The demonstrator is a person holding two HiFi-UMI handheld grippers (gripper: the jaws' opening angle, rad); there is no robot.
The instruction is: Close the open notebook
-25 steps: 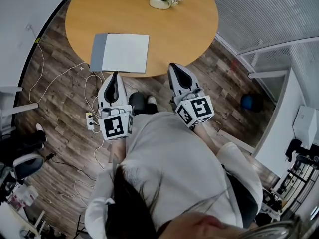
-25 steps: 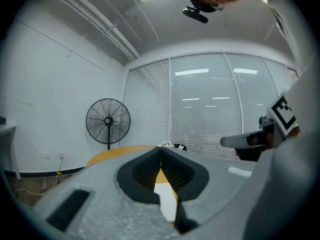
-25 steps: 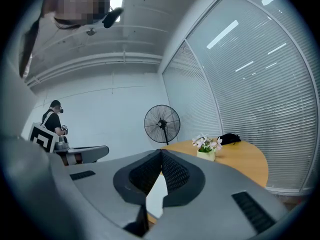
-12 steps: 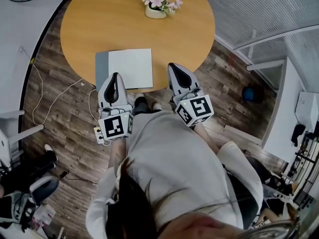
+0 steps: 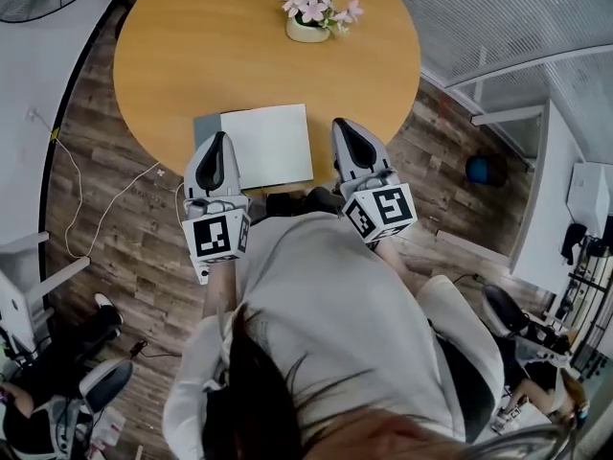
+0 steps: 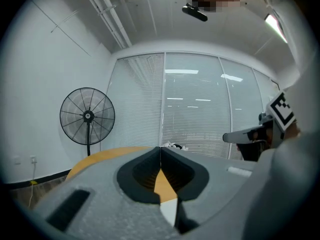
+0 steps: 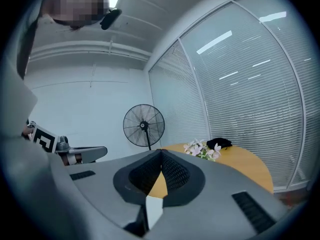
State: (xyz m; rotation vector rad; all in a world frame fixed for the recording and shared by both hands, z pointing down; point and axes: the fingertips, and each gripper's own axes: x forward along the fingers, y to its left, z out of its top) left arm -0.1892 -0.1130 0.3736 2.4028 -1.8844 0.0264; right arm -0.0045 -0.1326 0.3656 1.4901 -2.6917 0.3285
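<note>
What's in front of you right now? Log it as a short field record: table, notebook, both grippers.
table: round, wooden; flower pot at its far side
notebook: flat at the table's near edge, white page facing up
left gripper: shut, empty, near the notebook's left edge
right gripper: shut, empty, beside the notebook's right edge

The head view looks steeply down from above the person [image 5: 326, 314] onto the round table [image 5: 192, 56] and floor [image 5: 115, 218]. Each gripper view sits close behind its own jaws, facing roughly level across the table; both share the far fan [image 6: 87, 116] and flowers [image 7: 202, 150].
</note>
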